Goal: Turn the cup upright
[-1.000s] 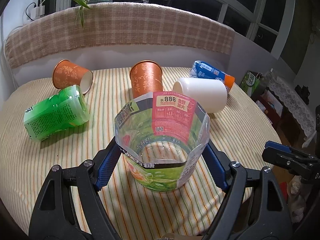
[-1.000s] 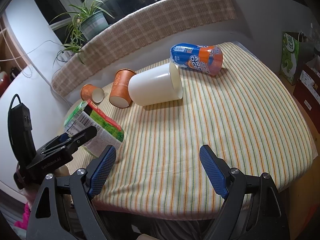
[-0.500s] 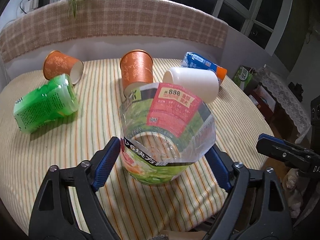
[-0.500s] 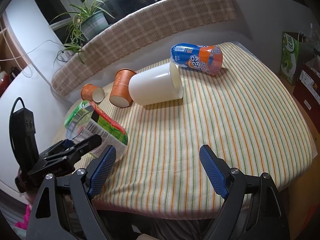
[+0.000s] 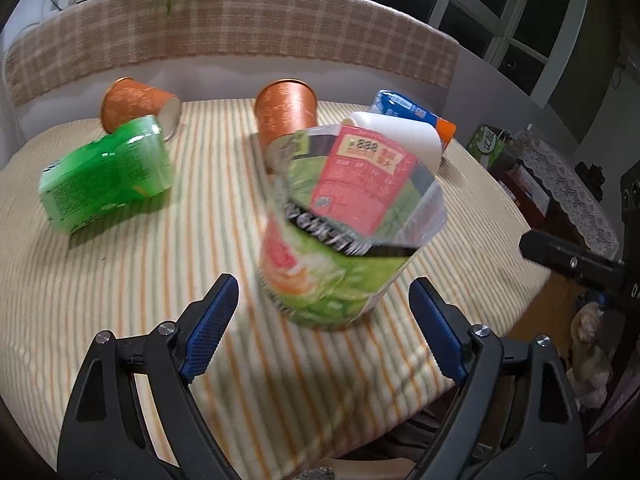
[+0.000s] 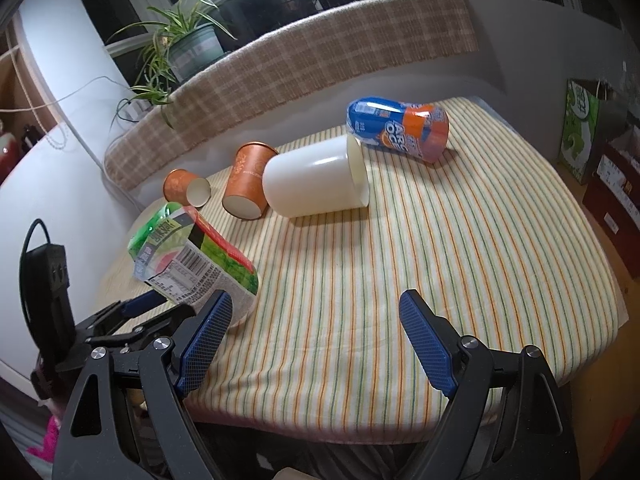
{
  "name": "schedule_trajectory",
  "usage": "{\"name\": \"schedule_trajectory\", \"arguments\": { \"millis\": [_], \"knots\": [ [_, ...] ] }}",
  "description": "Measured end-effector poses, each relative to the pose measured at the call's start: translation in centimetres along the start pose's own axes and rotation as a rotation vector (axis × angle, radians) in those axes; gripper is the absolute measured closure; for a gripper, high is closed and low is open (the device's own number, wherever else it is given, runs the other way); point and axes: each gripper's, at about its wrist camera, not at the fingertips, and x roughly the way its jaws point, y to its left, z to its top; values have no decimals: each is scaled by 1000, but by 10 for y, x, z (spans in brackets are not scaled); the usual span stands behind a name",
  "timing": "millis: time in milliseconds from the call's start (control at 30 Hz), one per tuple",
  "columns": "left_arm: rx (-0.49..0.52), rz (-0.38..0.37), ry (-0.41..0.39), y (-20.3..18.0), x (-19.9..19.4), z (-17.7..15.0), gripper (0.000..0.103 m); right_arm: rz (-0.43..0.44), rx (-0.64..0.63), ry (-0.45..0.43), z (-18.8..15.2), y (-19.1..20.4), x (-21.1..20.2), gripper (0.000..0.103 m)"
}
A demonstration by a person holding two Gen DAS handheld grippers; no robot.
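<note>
- While the left gripper [image 5: 322, 314] stands spread at the bottom of its frame, the green noodle cup [image 5: 344, 232] sits mouth-up at centre, clear of both pads, blurred.
- The right gripper [image 6: 316, 344] is spread too, holding nothing, low in its view.
- On the striped table [image 6: 460, 248], the white cup [image 6: 316, 180] lies on its side at upper centre.

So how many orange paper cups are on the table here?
2. One orange cup lies on its side at the far left; the other orange cup stands mouth down beside the white cup. None appear hidden.
</note>
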Motion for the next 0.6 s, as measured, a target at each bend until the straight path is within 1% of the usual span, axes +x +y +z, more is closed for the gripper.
{"name": "schedule_trajectory", "arguments": {
  "millis": [100,233,400,500,533,567,600],
  "knots": [
    [-9,27,-25,7,-11,-3,14,-16,-31,-21,0,7,-2,17],
    [-22,84,-93,17,-32,-4,14,-44,-92,-64,2,21,-5,17],
    [-34,170,-215,24,-62,1,14,-69,-153,-144,3,39,-14,17],
    [-25,225,-298,22,-80,4,13,-97,-202,-214,2,51,-21,17],
    [-15,248,-330,20,-87,5,12,-106,-215,-233,2,54,-23,17],
    [-7,265,-356,18,-93,6,9,-115,-229,-254,1,58,-25,17],
    [-1,278,-379,17,-97,6,3,-123,-240,-275,0,62,-28,14]
  ]
}}
